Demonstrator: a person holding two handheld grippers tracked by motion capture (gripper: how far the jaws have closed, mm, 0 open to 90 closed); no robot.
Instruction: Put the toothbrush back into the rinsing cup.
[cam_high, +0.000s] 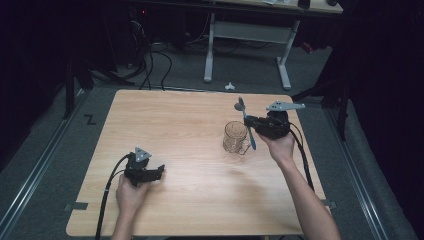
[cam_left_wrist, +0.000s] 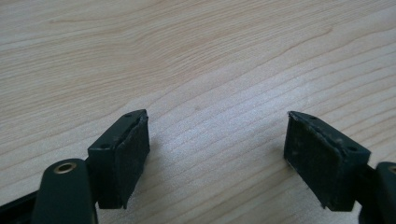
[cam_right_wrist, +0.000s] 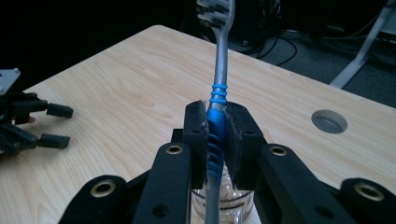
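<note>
gripping the blue-and-grey toothbrush (cam_right_wrist: 217, 126) mid-handle, the clamped right gripper (cam_high: 248, 121) should hold it steady and upright above the glass mug (cam_high: 235, 137) on the wooden table (cam_high: 190, 125), while the left gripper (cam_high: 161, 170) rests wide open, empty.

light wooden table (cam_high: 175, 115), grey carpet floor (cam_high: 45, 150), white-legged desk (cam_high: 280, 35) behind, perhaps cables (cam_high: 155, 60), dark surroundings

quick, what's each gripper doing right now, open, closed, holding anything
Left gripper: open, holding nothing, low over the table.
Right gripper: closed on the toothbrush, above the glass mug.
</note>
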